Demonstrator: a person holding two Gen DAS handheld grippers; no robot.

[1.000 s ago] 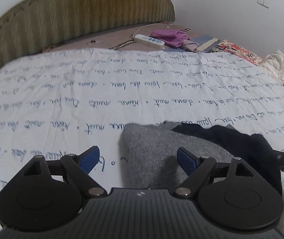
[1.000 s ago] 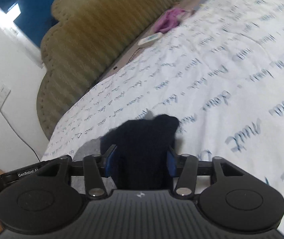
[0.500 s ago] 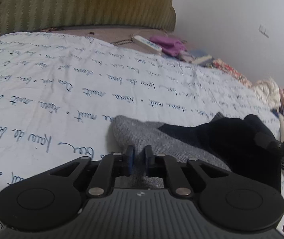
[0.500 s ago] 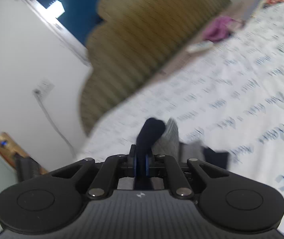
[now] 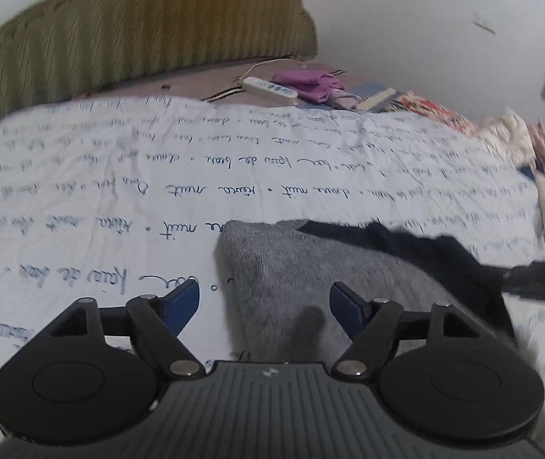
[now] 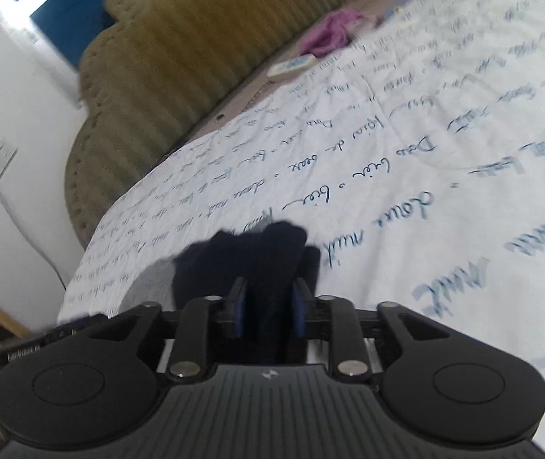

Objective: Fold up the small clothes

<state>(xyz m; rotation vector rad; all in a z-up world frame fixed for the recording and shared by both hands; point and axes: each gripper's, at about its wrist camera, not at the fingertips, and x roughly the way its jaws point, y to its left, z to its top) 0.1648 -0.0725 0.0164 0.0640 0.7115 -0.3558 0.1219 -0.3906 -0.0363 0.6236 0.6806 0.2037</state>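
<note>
A grey knitted garment [image 5: 310,267] lies on the white bedsheet with blue script [image 5: 158,176]. A dark navy piece [image 5: 425,252] lies over its right part. My left gripper [image 5: 265,298] is open and empty, its jaws standing either side of the grey garment's near edge. My right gripper [image 6: 266,306] has its jaws partly apart, with the dark navy piece [image 6: 249,260] between them; the grey garment [image 6: 150,287] shows to its left. The right gripper's body also shows at the right edge of the left wrist view [image 5: 540,279].
An olive headboard [image 5: 138,26] stands at the far end of the bed. A white remote [image 5: 268,88], purple cloth [image 5: 310,80] and books lie near it. A pile of clothes [image 5: 532,145] sits at the right. A white wall and a socket [image 6: 1,157] are left of the bed.
My left gripper opened after being shut on the grey garment's edge half a second ago. My right gripper widened from a tight pinch and lowered the navy piece onto the grey garment.
</note>
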